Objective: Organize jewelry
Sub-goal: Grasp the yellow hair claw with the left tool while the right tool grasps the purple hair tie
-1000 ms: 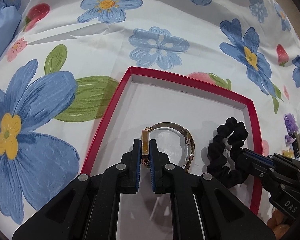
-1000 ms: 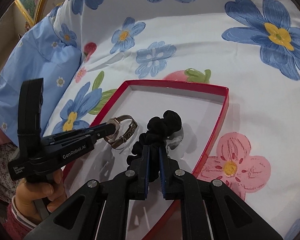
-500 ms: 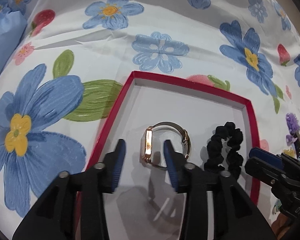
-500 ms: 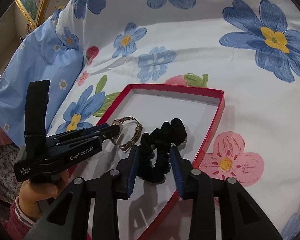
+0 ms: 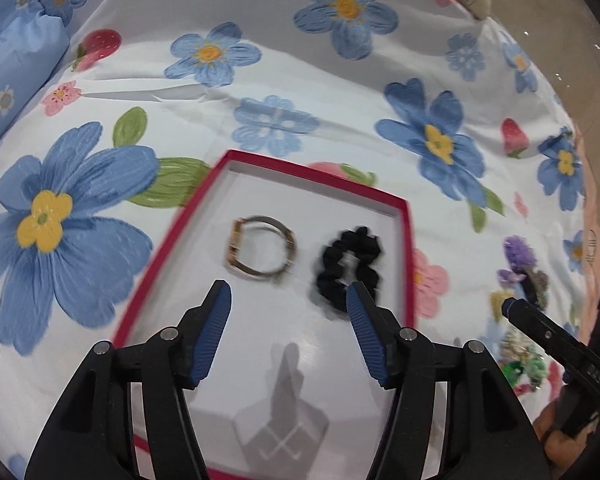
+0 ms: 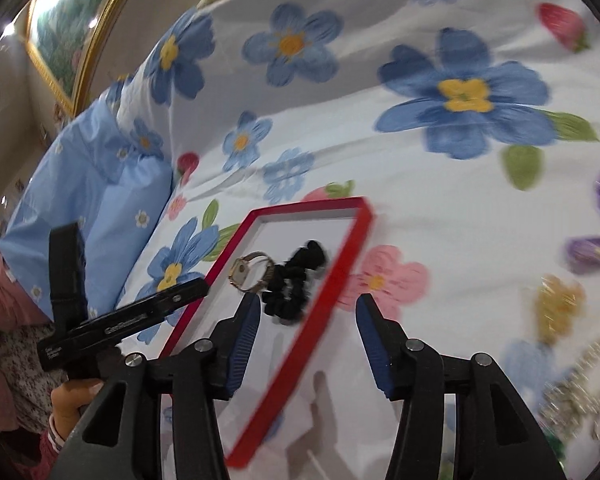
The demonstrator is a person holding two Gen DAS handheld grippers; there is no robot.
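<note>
Left wrist view: the left gripper (image 5: 289, 306) hung spread above the red tray (image 5: 409, 248), where the watch (image 5: 260, 249) (stiff; best taken by its band) lay beside the soft scrunchie (image 5: 348, 266).

Right wrist view: the right gripper (image 6: 307, 320) gaped empty.

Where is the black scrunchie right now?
The black scrunchie lies inside the red tray, near its right wall in the left wrist view, just right of the gold watch. Neither open gripper holds it.
</note>
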